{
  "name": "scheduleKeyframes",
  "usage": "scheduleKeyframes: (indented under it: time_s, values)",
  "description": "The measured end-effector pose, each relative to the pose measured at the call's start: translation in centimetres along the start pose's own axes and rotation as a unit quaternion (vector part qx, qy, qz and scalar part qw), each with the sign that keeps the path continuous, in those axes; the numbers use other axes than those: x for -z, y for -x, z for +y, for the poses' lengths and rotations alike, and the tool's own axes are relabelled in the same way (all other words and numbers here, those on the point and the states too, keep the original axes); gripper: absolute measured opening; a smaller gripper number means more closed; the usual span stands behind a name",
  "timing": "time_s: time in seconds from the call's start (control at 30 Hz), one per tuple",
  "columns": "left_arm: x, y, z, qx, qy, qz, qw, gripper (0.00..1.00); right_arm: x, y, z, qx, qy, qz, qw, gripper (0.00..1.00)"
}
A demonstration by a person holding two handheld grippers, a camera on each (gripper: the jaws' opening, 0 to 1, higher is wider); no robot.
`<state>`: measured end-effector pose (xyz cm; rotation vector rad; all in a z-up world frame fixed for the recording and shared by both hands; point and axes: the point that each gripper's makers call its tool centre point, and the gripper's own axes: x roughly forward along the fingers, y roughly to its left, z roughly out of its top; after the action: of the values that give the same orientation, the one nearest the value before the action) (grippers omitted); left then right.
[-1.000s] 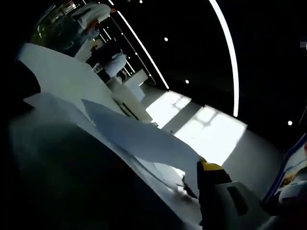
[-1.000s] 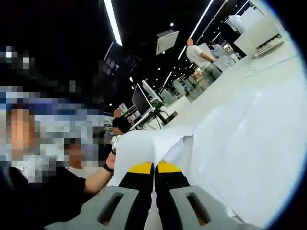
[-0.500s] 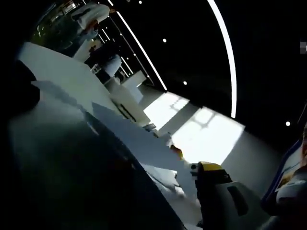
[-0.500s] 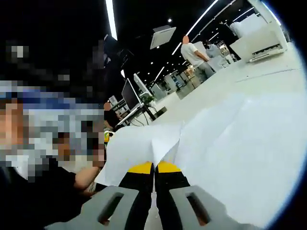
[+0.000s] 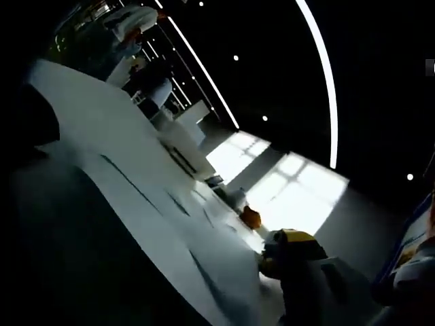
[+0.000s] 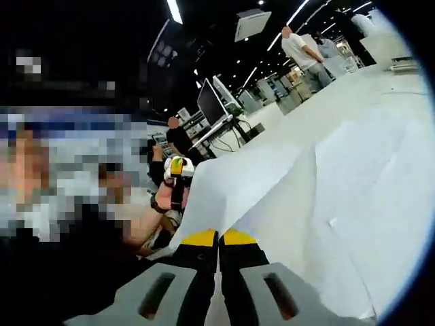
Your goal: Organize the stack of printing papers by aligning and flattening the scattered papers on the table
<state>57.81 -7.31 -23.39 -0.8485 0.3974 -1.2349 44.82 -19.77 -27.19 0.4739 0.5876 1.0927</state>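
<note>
1. In the right gripper view, the right gripper [image 6: 218,238] rose from the bottom centre with its yellow-tipped jaws pressed together, pinching the near edge of a white sheet [image 6: 238,187].
2. That sheet peaked up and to the right from the jaws; half a second earlier it had sagged in a shallow V just above the tips, so by now it stood higher and tauter.
3. The papers [image 6: 367,204] spread across the right half of that view, over the table [image 6: 326,102], which ran toward the upper right.
4. At centre left of that view, the left gripper [image 6: 177,167] came in beside a person's hand [image 6: 163,197]; a moment before, only a sliver of it peeked out there.
5. In the left gripper view, one yellow-tipped jaw showed at lower right; I could not tell whether the left gripper [image 5: 289,248] was wide or closed, the frame being dark and blurred.
6. The papers [image 5: 136,170] lay in a pale band from upper left down to the jaw, now flatter: the raised sheet of a second ago had dropped, and only thin dark edges showed between layers.
7. A small orange thing [image 5: 251,217] showed just above the jaw.
</note>
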Motion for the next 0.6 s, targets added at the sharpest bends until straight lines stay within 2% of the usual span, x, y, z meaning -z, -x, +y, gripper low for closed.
scheduleKeyframes:
  time_s: [0.03,0.1,0.23,0.3,0.43,0.6]
  values:
    - [0.0,0.0,0.0,0.0,0.001,0.001,1.0,0.56,0.5,0.0,0.0,-0.004,0.001,0.017,0.9999,0.0]
    - [0.0,0.0,0.1,0.0,0.003,0.004,1.0,0.55,0.7,-0.1,0.1,-0.009,0.004,0.023,0.9997,0.0]
    - [0.0,0.0,0.2,-0.001,0.007,0.005,1.0,0.53,0.9,1.1,-0.2,-0.049,-0.008,0.045,0.9978,0.0]
    - [0.0,0.0,0.3,-0.001,0.009,0.005,0.9999,0.52,1.2,1.5,0.6,-0.089,-0.022,0.06,0.994,0.0]
    - [0.1,-0.1,0.4,-0.002,0.007,0.012,0.9999,0.49,0.9,0.8,0.5,-0.094,-0.005,0.087,0.9918,0.0]
    - [0.1,0.1,0.4,-0.003,0.012,0.007,0.9999,0.45,0.4,-0.2,-0.2,-0.071,0.009,0.088,0.9936,0.0]
